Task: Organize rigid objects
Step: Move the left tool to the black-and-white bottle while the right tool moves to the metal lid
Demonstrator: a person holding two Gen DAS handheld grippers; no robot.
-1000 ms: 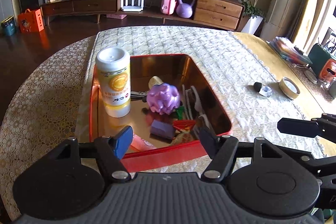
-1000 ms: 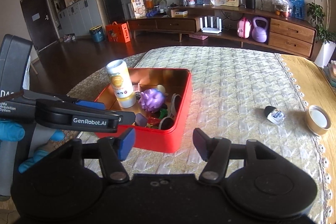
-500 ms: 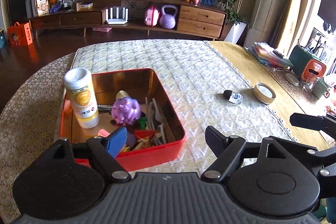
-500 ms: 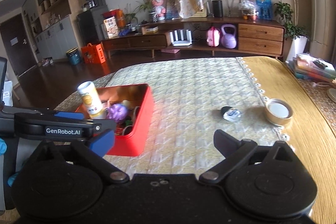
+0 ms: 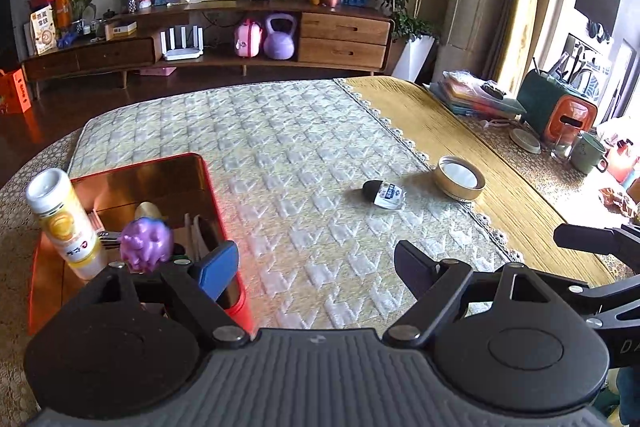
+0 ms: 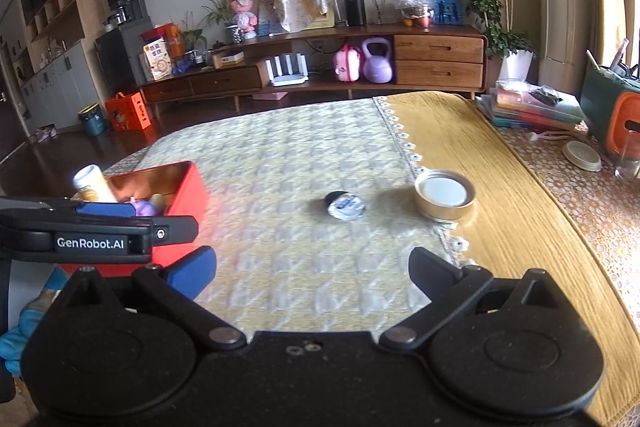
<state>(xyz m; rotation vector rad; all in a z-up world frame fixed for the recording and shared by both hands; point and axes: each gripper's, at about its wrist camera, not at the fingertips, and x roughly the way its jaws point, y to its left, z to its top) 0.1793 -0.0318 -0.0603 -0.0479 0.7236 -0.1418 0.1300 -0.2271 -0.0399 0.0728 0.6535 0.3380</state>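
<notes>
Both tongs are held low over the near edge of the worktop (image 5: 460,131) and are tilted downward toward it. The left tongs (image 5: 316,263) are spread wide with nothing between the fingers; their jaws have just been opening. The right tongs (image 6: 312,267) are likewise released and empty, spread as wide as they are seen. In the right wrist view the left tongs are seen from the side at the left edge, and a blue-gloved hand (image 6: 18,331) is seen below them.

A red tin box (image 5: 212,195) is seen at the left of the quilted cloth (image 5: 280,131). In it a white and yellow bottle (image 5: 60,219) stands upright, a purple knobbly toy (image 5: 146,245) lies beside it, and further small items are partly hidden behind the left tongs' blue pad. A small bottle with a black cap (image 5: 382,193) lies on its side in the middle of the cloth, well apart from the box. Just beside it, at the lace edge, a round gold-rimmed lid (image 5: 459,177) rests flat. Nothing is placed between the tongs and these two things.

A low wooden sideboard (image 6: 436,61) carries a purple kettlebell (image 6: 377,61). Books (image 5: 476,97) are stacked at the far right.

"GenRobot.AI" is read on the side of the left tongs. The labels on the two bottles are too small to be read.
</notes>
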